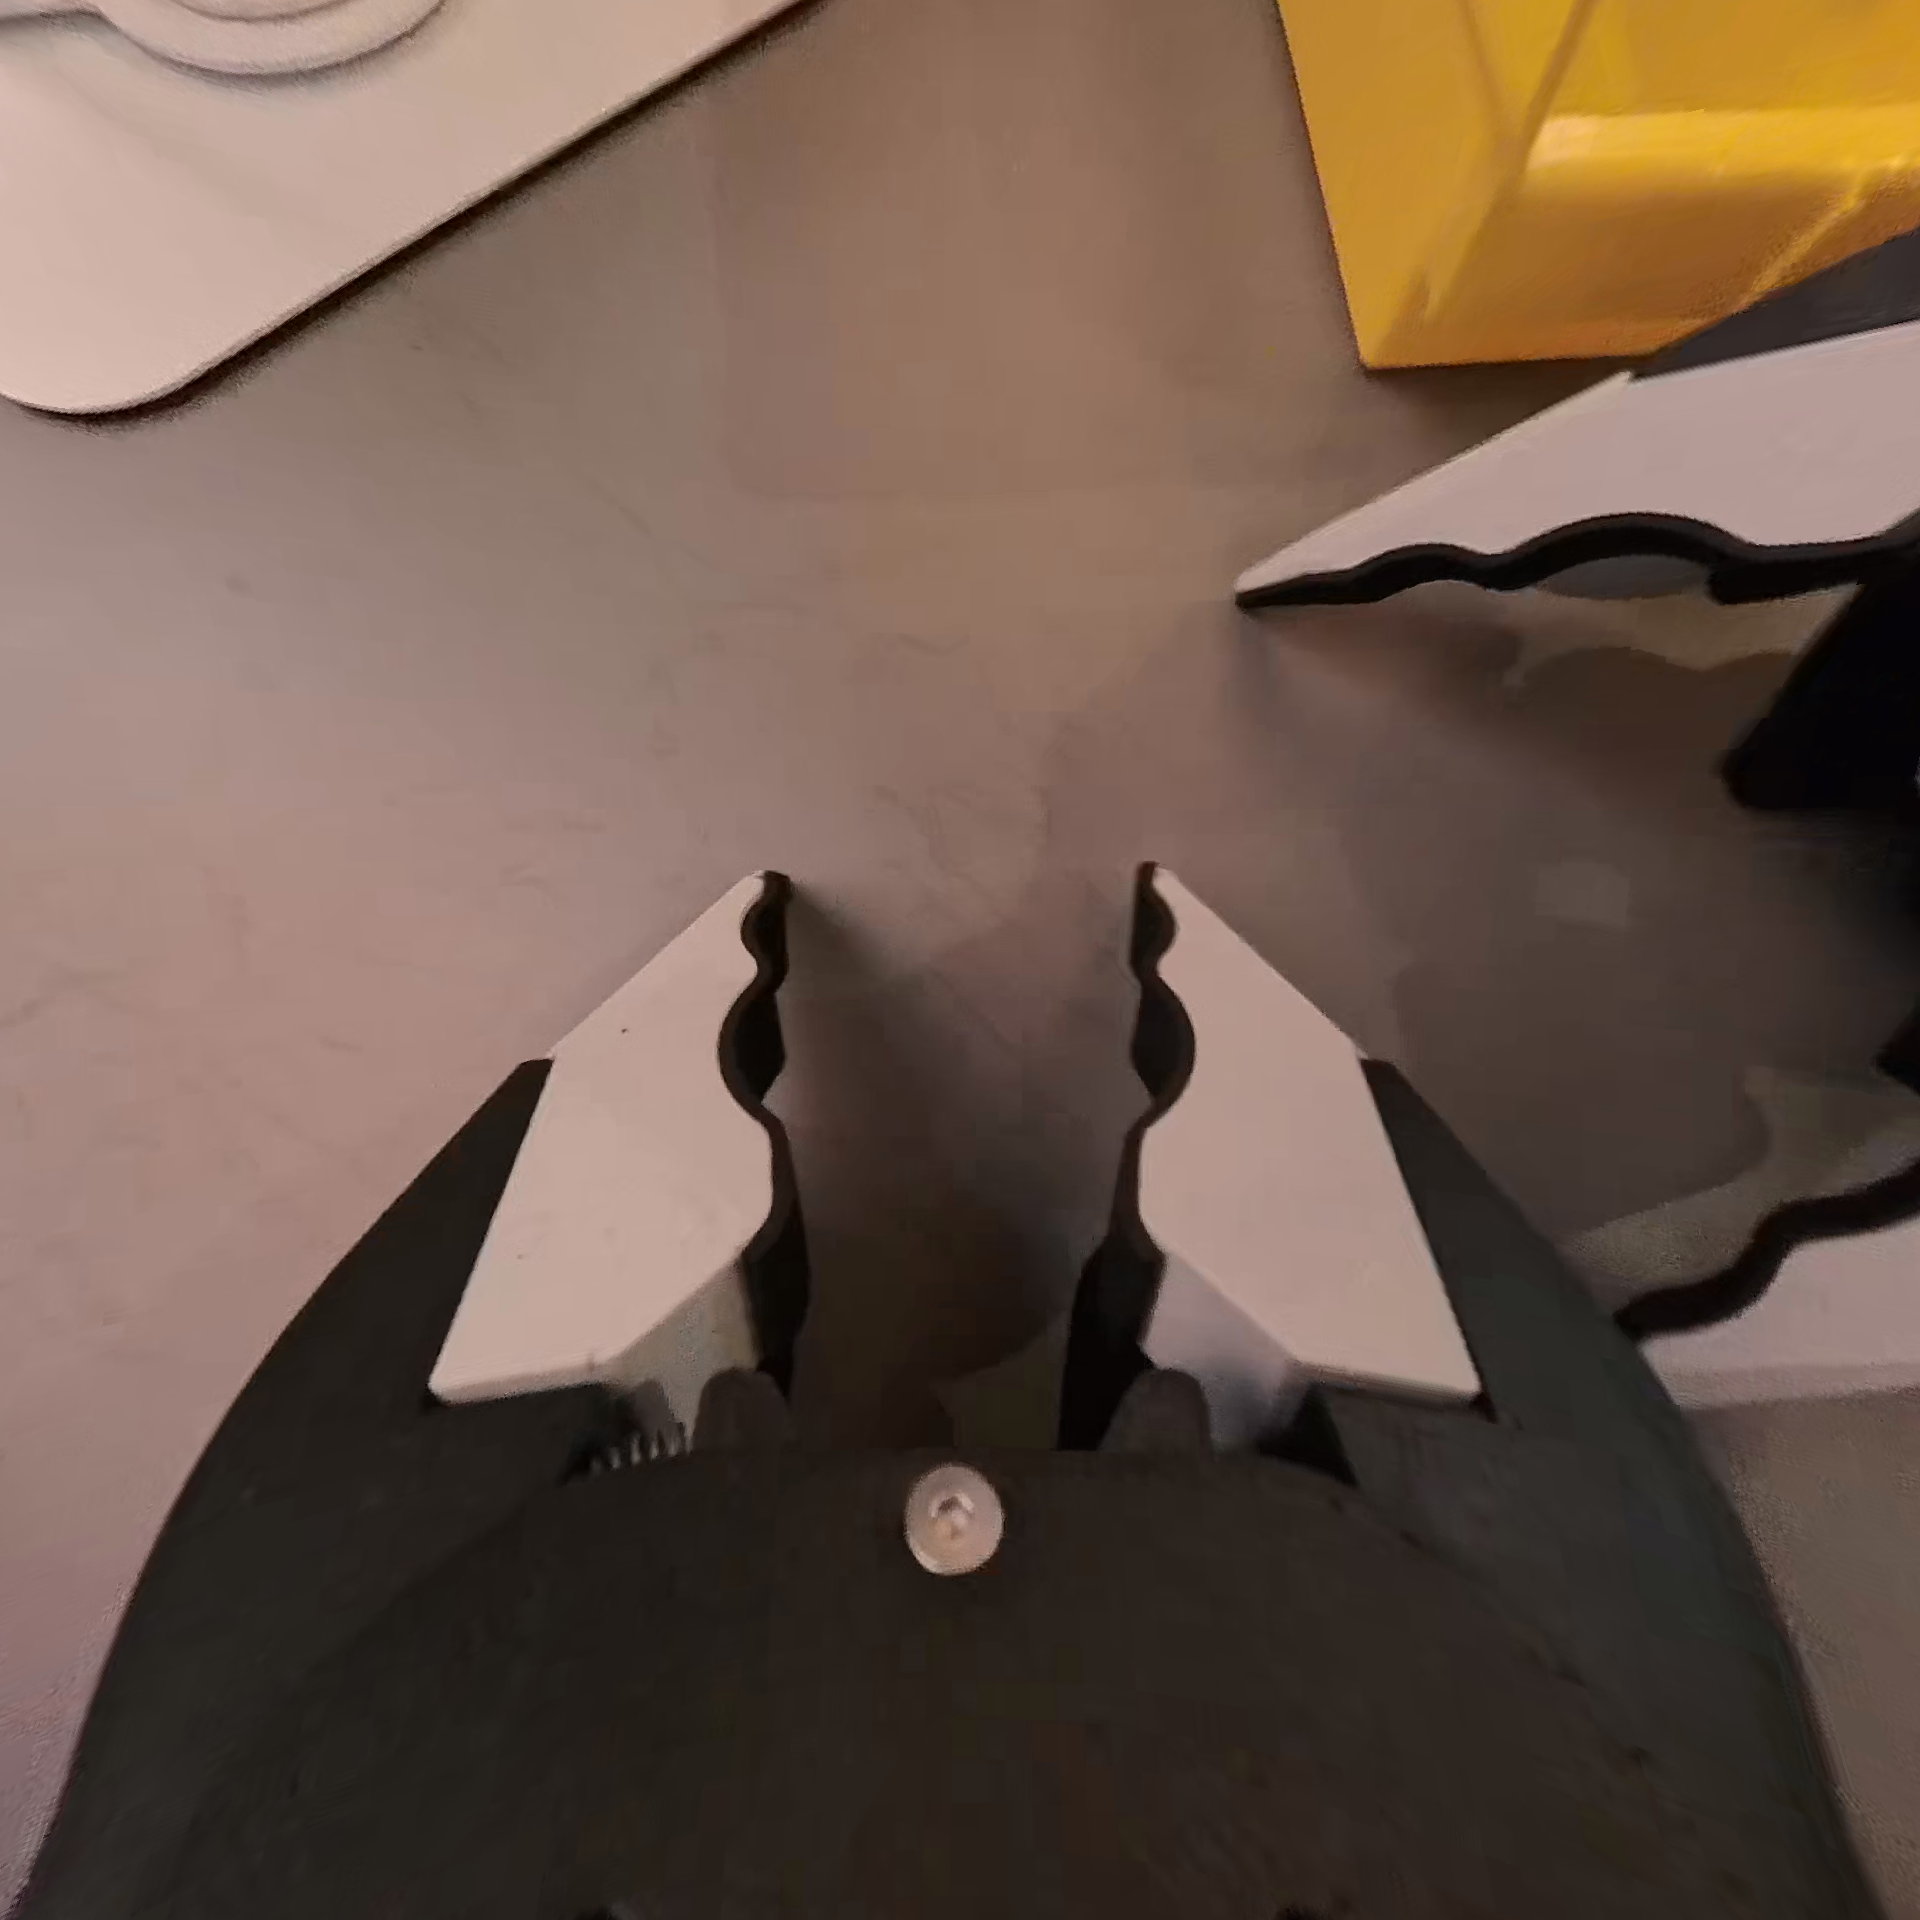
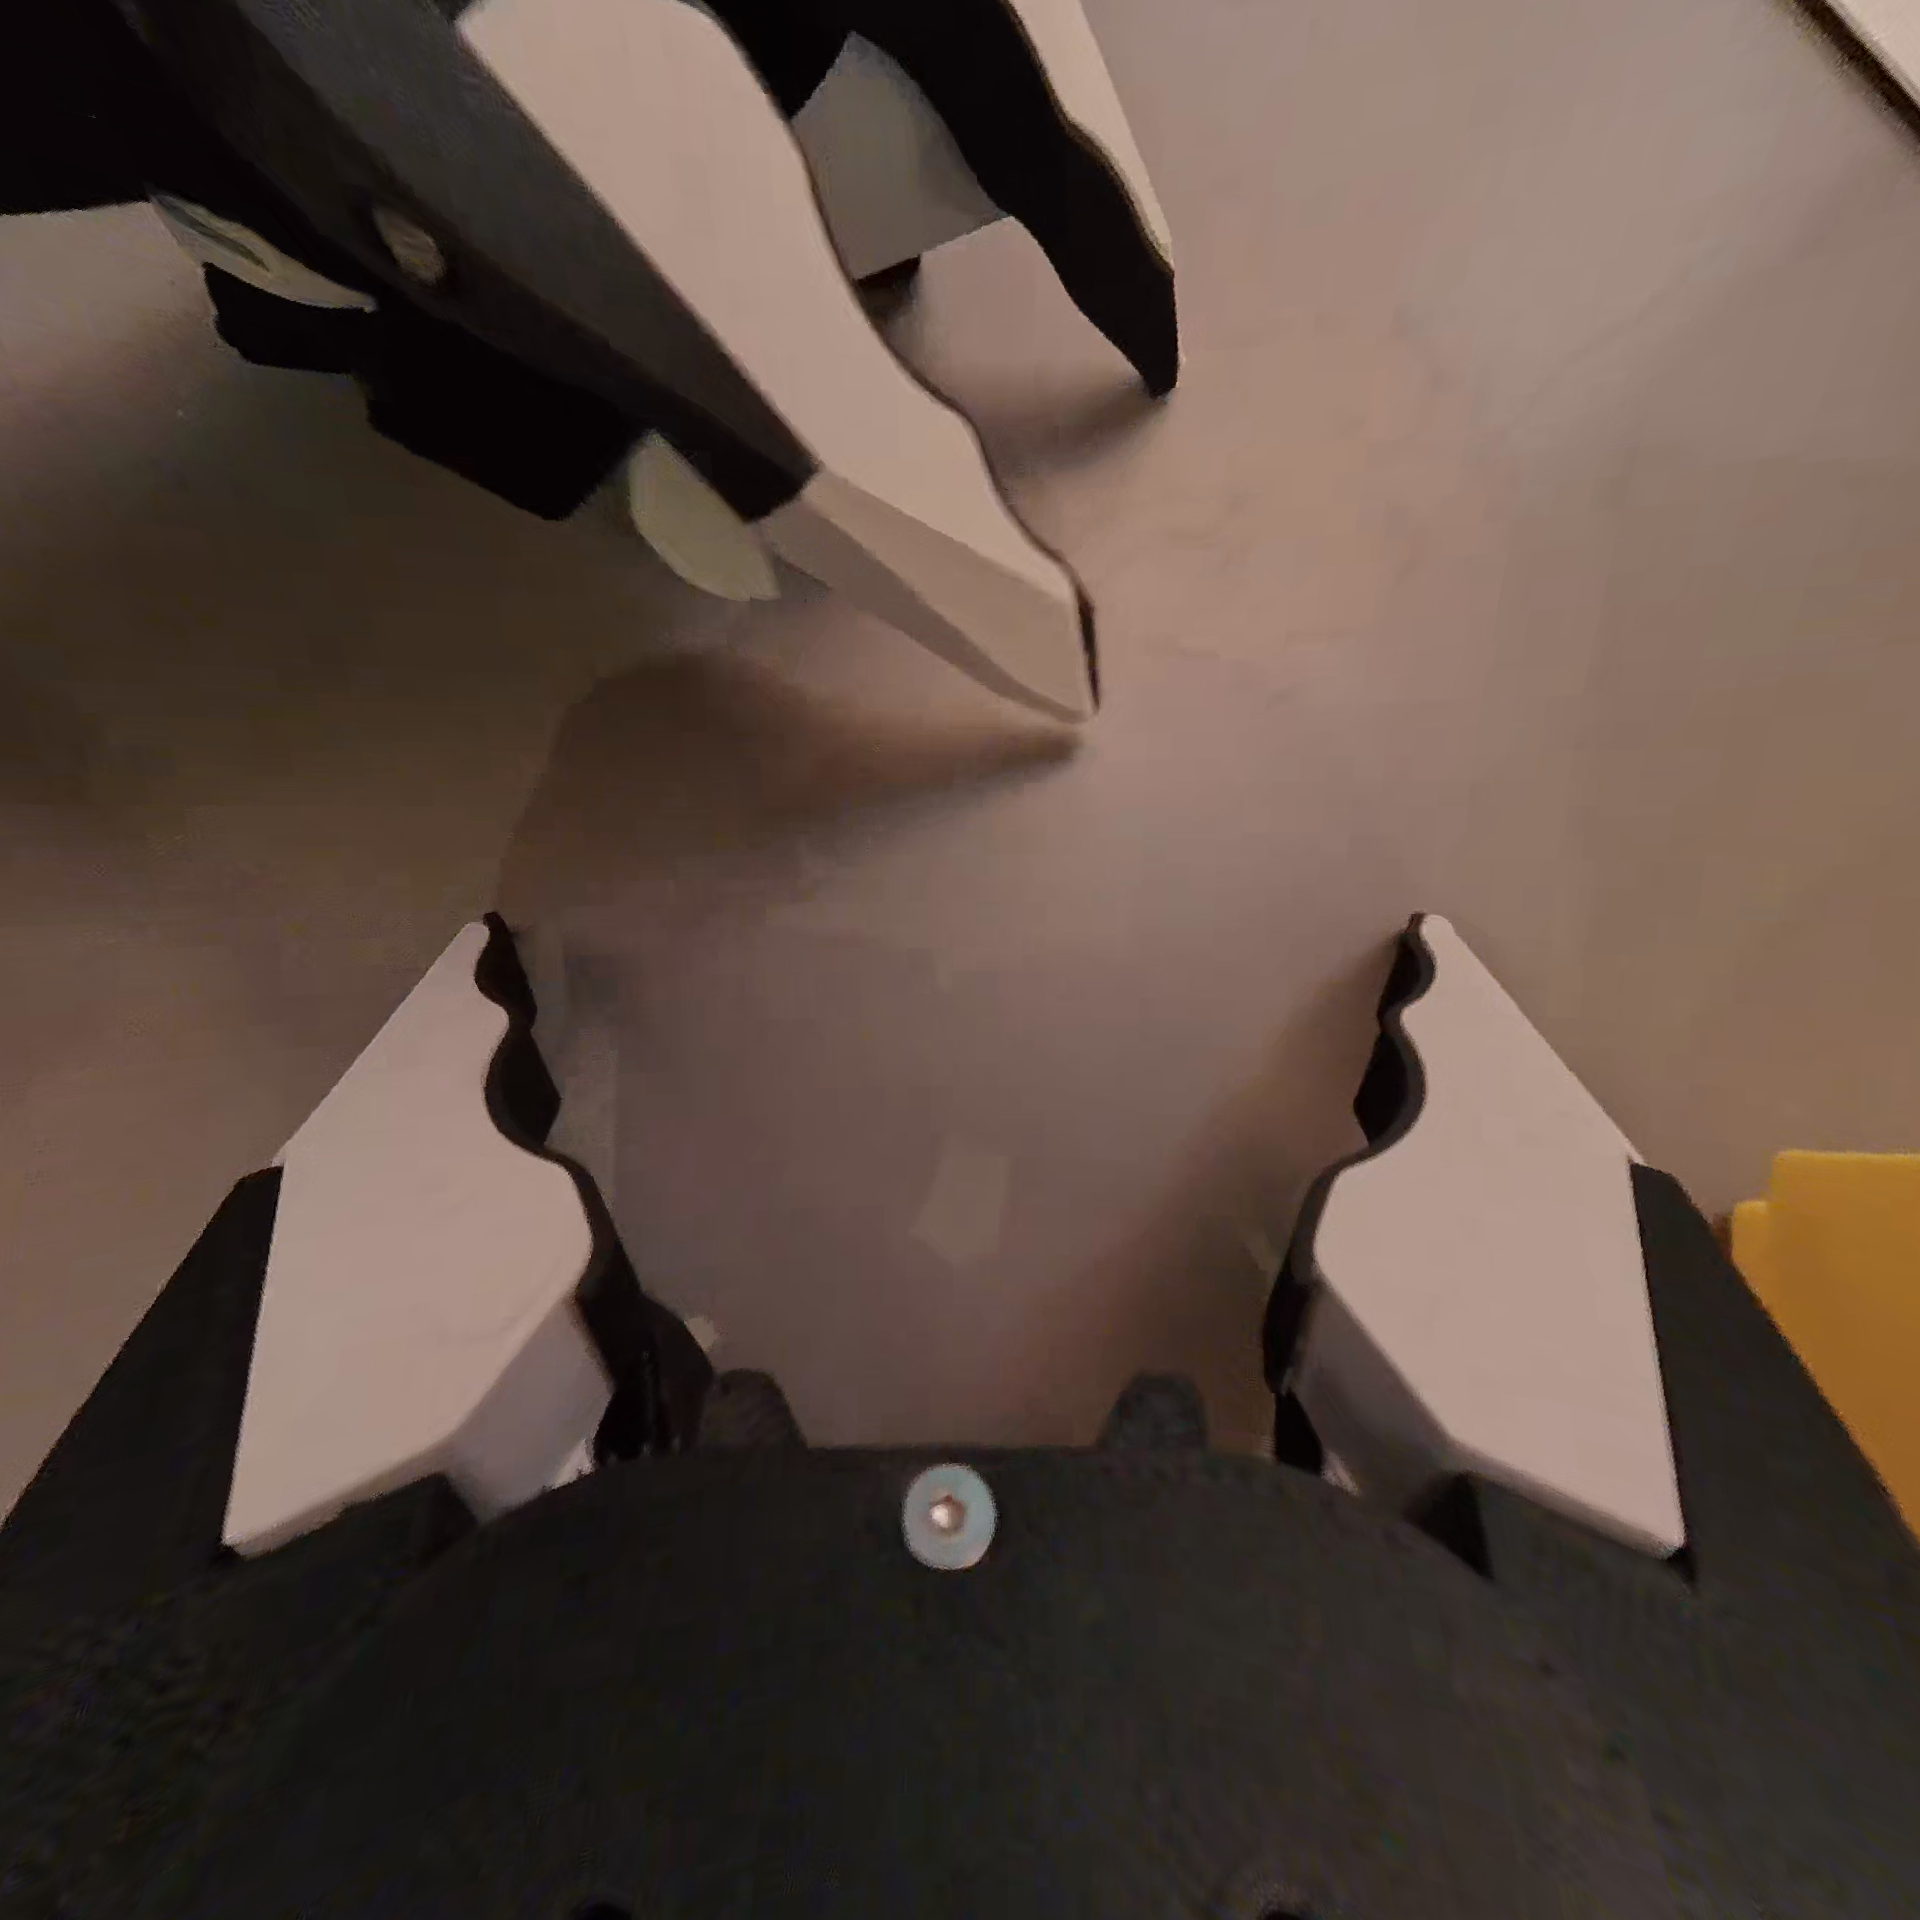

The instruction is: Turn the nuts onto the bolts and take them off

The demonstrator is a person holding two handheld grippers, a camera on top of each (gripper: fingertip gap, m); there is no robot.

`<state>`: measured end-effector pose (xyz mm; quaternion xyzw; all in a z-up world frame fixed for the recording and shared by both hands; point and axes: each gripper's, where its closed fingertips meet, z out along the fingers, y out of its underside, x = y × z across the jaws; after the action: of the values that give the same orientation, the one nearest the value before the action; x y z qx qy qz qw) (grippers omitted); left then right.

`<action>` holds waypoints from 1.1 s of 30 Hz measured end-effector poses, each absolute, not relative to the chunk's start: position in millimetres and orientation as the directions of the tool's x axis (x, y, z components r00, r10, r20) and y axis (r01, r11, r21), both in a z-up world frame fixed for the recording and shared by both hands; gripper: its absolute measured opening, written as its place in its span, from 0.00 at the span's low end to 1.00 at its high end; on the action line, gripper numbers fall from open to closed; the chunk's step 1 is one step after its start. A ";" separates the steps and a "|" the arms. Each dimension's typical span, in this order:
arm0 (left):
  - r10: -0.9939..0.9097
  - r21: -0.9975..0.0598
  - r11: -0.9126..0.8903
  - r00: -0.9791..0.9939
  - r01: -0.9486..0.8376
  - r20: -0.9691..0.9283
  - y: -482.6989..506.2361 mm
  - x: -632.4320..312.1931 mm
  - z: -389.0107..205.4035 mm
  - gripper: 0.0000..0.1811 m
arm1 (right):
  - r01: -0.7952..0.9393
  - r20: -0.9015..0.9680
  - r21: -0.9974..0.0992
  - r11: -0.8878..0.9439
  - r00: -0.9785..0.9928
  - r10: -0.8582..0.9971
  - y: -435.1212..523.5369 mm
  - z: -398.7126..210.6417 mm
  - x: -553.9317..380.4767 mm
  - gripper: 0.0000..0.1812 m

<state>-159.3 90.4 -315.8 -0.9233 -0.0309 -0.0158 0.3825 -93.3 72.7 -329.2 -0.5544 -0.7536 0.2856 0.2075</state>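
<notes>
While neither nut nor bolt shows, the left gripper (image 1: 961, 883) and right gripper (image 2: 954, 925) hang empty, fingers apart, over the bare bench (image 1: 520, 675); seemingly nothing started

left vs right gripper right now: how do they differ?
Opening: the left gripper has a narrow gap between its fingers; the right gripper is spread much wider.
Neighbours: the left gripper points at bare table with a pale board ahead to its left; the right gripper has the yellow bin close by its right finger.
Shared: both are open and empty, with pale wavy-edged fingers on black bodies. No nut or bolt is in view.
</notes>
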 end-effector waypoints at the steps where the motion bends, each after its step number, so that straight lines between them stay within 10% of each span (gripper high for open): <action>1: 0.028 -0.704 -0.707 0.998 0.057 0.053 90.4 -158.1 -316.3 0.41 | 0.716 -0.005 -0.661 0.225 -0.303 0.953 75.0 -329.2 -93.7 0.86; 9: 0.014 -0.680 -0.733 1.000 0.014 0.006 80.5 -165.6 -315.8 0.12 | 0.700 -0.004 -0.680 0.220 -0.304 0.953 81.6 -324.0 -81.6 0.70; 11: 0.019 -0.683 -0.730 0.999 0.035 0.031 79.2 -165.6 -313.0 0.20 | 0.713 -0.006 -0.681 0.167 -0.234 0.972 96.4 -320.7 -82.8 0.59; 15: -0.046 -0.676 -0.732 0.984 0.083 0.171 75.4 -147.6 -307.2 0.42 | 0.750 -0.032 -0.622 0.226 -0.313 0.949 93.3 -316.9 -76.8 0.86; 21: -0.104 -0.682 -0.728 0.972 0.071 0.212 82.1 -132.5 -305.3 0.53 | 0.724 0.000 -0.637 0.265 -0.344 0.939 98.1 -328.7 -93.8 0.86; 33: -0.148 -0.716 -0.693 0.954 0.090 0.262 113.5 -79.9 -303.4 0.35 | 0.672 -0.009 -0.690 0.270 -0.381 0.925 98.7 -322.8 -102.2 0.70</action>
<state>-79.9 113.5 -303.4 -0.9074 0.0160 -0.1514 0.3917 -102.2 98.7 -322.8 -0.5180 -0.7705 0.3108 0.2034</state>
